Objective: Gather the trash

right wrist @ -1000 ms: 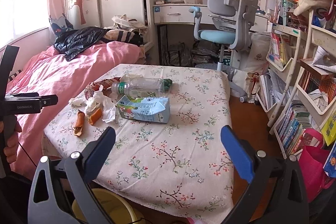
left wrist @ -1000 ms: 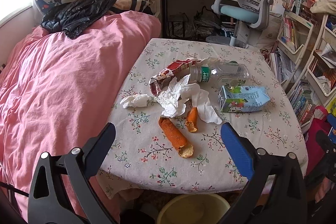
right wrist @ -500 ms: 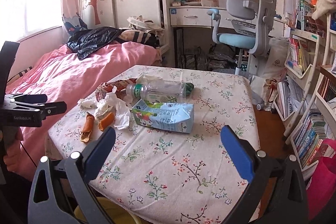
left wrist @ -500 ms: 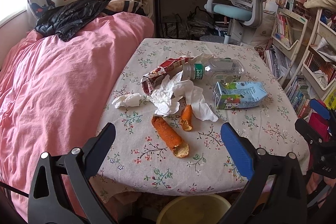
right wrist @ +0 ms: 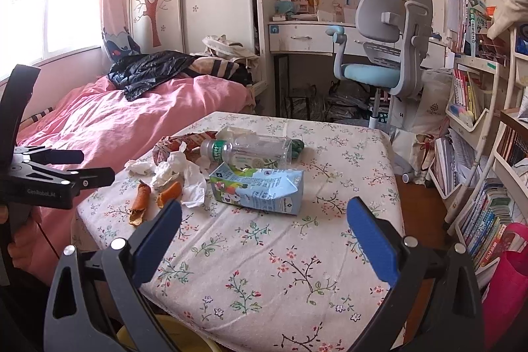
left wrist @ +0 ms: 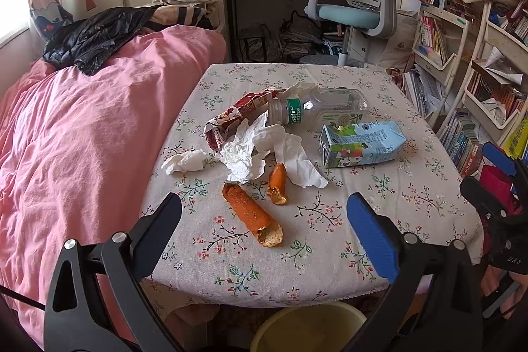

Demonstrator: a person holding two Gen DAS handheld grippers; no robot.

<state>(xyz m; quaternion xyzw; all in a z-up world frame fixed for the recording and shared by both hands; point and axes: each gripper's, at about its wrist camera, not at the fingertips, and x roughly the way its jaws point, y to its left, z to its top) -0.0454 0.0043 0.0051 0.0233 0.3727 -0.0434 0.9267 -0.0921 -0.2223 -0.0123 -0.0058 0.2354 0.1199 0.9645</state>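
Note:
Trash lies on a floral-clothed table (left wrist: pixel 330 269): a long orange peel (left wrist: pixel 252 215), a small peel (left wrist: pixel 278 183), crumpled white tissues (left wrist: pixel 246 150), a red snack wrapper (left wrist: pixel 231 117), a clear plastic bottle (left wrist: pixel 316 109) on its side, and a light-blue drink carton (left wrist: pixel 361 144) on its side. My left gripper (left wrist: pixel 264 230) hangs open just above the table's near edge, the long peel between its fingers' line of sight. My right gripper (right wrist: pixel 264 230) stands open over the table's near right part, short of the carton (right wrist: pixel 260 190). Both hold nothing.
A yellow bin (left wrist: pixel 310 327) sits under the table's near edge. A pink-covered bed (left wrist: pixel 82 137) borders the table's left side. A grey-blue desk chair (left wrist: pixel 363 5) and desk stand behind. Bookshelves (left wrist: pixel 478 88) and a pink bag (right wrist: pixel 508 279) crowd the right.
Both grippers have moved forward toward the table, so the trash looms larger. The right gripper now shows at the right edge of the left wrist view. Nothing has been picked up.

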